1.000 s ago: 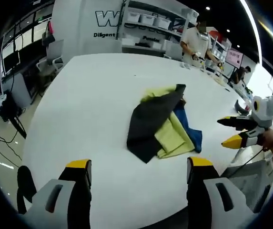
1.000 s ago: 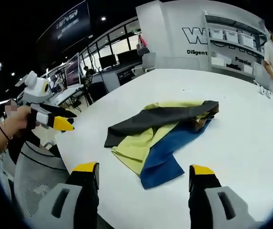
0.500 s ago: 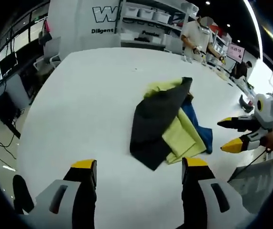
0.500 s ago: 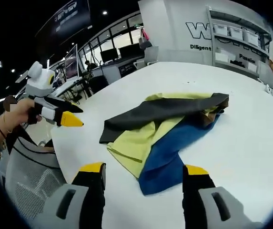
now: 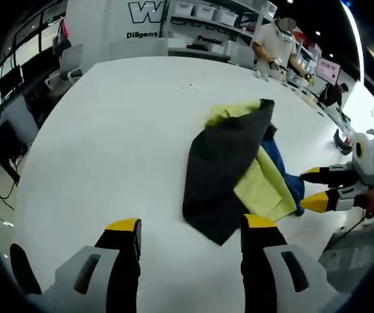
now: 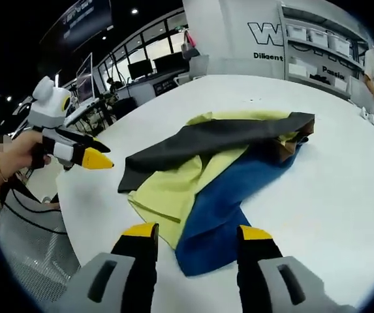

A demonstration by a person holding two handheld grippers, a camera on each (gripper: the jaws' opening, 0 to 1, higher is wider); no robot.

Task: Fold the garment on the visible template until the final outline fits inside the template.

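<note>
A crumpled garment (image 5: 229,163) with black, yellow and blue panels lies on the white table (image 5: 108,130). In the left gripper view its black corner reaches down to my left gripper (image 5: 191,225), which is open, and touches its right jaw in the picture. From the right comes my right gripper (image 5: 312,187), open, with its yellow tips at the garment's blue and yellow edge. In the right gripper view the garment (image 6: 206,163) spreads ahead, and its blue end sits between the open jaws of my right gripper (image 6: 198,231). The left gripper (image 6: 89,155) hovers open beside the black corner.
A person (image 5: 275,42) stands at the table's far side, before white shelves with bins (image 5: 200,13). Desks with monitors (image 6: 141,68) lie beyond the table. The table's near edge (image 6: 69,215) curves close under the right gripper.
Both grippers have come closer to the garment, which looks larger in both views. Each gripper's jaws stand somewhat nearer together than before. The garment lies as it did.
</note>
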